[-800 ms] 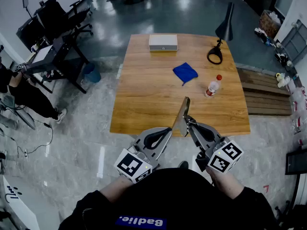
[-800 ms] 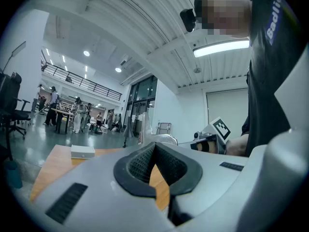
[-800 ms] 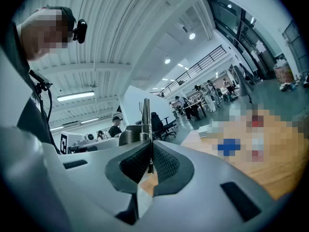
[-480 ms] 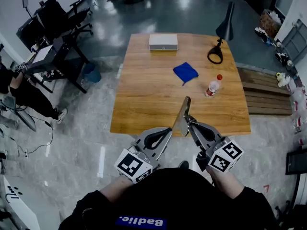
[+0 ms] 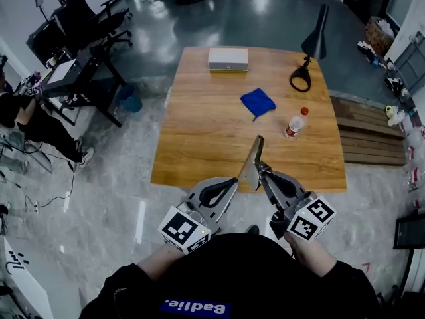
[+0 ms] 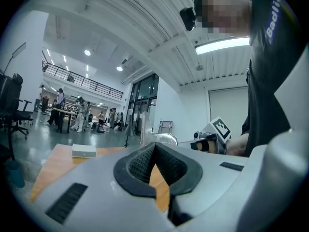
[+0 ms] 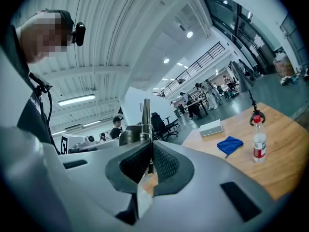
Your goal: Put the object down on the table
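A thin flat metal object [image 5: 253, 159] stands nearly upright over the front edge of the wooden table [image 5: 199, 145]. My right gripper [image 5: 259, 167] is shut on its lower part. In the right gripper view the object [image 7: 146, 117] rises edge-on from between the pads of the right gripper [image 7: 149, 158]. My left gripper [image 5: 234, 180] hovers just left of it, shut, with nothing between its pads. In the left gripper view the tips of the left gripper [image 6: 154, 149] meet, and the object [image 6: 144, 127] shows beyond them.
On the table lie a blue cloth [image 5: 257, 102], a red-capped plastic bottle [image 5: 294, 122], a white box [image 5: 228, 58] at the far edge and a black desk lamp [image 5: 302, 77] at the far right. Office chairs [image 5: 80, 25] stand to the left, wooden boards [image 5: 368, 138] to the right.
The head view has drifted a little. Both grippers and the held object stay where they were.
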The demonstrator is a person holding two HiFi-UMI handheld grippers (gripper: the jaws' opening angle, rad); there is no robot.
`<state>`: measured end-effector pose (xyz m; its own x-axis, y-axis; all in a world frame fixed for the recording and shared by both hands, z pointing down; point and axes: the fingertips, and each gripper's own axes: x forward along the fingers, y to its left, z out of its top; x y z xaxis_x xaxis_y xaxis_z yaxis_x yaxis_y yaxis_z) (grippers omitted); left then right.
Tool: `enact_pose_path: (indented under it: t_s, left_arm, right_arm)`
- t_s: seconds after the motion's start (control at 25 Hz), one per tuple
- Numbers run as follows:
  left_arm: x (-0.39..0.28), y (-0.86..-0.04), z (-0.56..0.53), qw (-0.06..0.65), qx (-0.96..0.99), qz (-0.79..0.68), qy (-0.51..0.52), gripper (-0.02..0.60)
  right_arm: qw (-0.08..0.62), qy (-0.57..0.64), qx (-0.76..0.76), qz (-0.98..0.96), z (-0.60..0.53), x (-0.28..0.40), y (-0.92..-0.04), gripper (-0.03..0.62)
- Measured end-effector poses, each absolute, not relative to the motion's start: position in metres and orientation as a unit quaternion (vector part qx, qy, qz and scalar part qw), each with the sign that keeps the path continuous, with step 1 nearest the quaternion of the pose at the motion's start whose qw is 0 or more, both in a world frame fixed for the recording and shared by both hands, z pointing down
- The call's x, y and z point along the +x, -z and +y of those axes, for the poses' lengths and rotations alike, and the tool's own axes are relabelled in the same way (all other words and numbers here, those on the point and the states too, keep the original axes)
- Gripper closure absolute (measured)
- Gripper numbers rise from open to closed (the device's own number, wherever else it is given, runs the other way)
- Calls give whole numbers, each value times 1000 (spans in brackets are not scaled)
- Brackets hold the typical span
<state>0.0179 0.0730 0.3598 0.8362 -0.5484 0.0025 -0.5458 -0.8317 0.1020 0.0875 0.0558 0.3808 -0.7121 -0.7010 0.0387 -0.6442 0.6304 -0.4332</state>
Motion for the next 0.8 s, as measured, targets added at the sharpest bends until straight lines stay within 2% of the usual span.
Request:
enact_pose_path:
  t_s: [0.44,0.8]
  left_arm:
    - [62,-363,61,51,944,-327,0,574]
    - [41,-360,13,45,949,-312,9,574]
  right_arm:
    - [61,233,-328,913,30,129,-394,585]
    - [57,232,-353,905,-15,114,-395,585]
